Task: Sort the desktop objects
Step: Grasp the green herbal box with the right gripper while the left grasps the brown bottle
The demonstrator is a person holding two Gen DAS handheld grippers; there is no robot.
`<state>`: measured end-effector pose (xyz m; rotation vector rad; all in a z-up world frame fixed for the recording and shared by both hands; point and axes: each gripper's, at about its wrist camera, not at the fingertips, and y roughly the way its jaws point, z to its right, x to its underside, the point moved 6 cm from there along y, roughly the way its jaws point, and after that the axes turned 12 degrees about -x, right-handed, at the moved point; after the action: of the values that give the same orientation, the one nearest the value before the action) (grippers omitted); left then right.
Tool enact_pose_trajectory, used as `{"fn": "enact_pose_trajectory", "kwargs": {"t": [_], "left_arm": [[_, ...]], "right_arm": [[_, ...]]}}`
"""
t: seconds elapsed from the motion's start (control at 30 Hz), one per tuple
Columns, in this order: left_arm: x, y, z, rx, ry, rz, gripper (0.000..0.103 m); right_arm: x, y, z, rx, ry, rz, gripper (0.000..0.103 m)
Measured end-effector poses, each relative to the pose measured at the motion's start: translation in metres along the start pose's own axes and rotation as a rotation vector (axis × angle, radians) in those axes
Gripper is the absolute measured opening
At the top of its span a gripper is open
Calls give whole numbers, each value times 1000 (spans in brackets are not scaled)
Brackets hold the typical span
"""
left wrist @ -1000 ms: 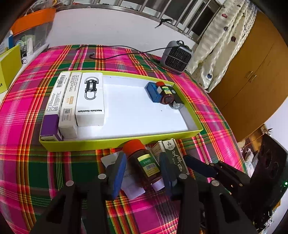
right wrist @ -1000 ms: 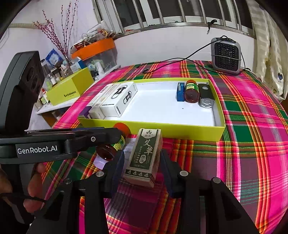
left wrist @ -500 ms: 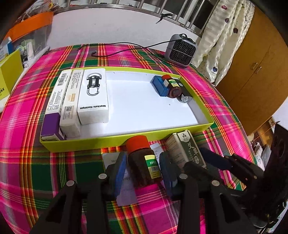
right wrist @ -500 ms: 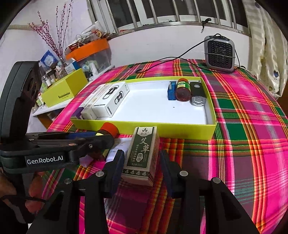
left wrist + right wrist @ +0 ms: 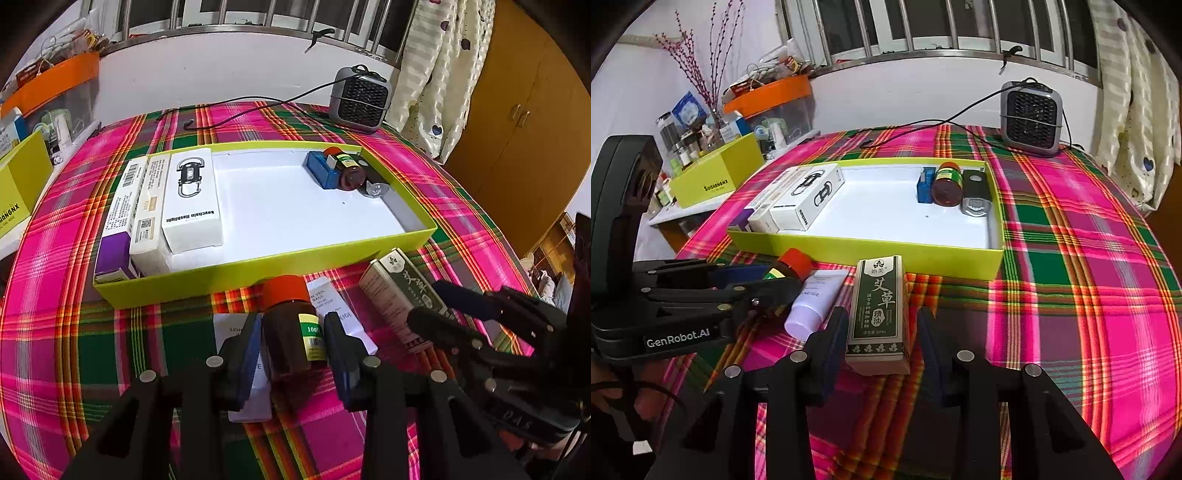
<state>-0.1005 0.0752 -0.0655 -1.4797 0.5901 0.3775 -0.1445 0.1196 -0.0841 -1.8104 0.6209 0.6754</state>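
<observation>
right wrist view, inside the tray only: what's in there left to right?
Purple box → two narrow white boxes → flashlight box → blue block → brown bottle → black flashlight, all in the tray.

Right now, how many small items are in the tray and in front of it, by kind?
Boxes: 5 (purple, cream, flashlight, blue, green)
Bottles: 2 (tray, front)
Tubes: 1
Black gadgets: 1
Total: 9
</observation>
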Motion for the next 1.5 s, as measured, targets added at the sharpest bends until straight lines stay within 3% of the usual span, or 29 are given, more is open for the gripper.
{"fn": "enact_pose_trajectory", "kwargs": {"t": [0.27, 0.73, 1.13, 1.3, 1.5], "left_arm": [[4, -3, 9, 9, 44, 29, 35], [11, -7, 11, 22, 73, 53, 34], [17, 0, 12, 43, 58, 30, 34], [19, -1, 10, 44, 50, 31, 33], [19, -5, 7, 44, 45, 35, 32]], "right_arm": [[-2, 11, -9, 8, -63, -26, 41], [-2, 4, 1, 35, -38, -22, 42], [-3, 13, 2, 11, -46, -37, 42], [0, 15, 7, 16, -21, -56, 33], [2, 10, 4, -5, -14, -44, 32]]}}
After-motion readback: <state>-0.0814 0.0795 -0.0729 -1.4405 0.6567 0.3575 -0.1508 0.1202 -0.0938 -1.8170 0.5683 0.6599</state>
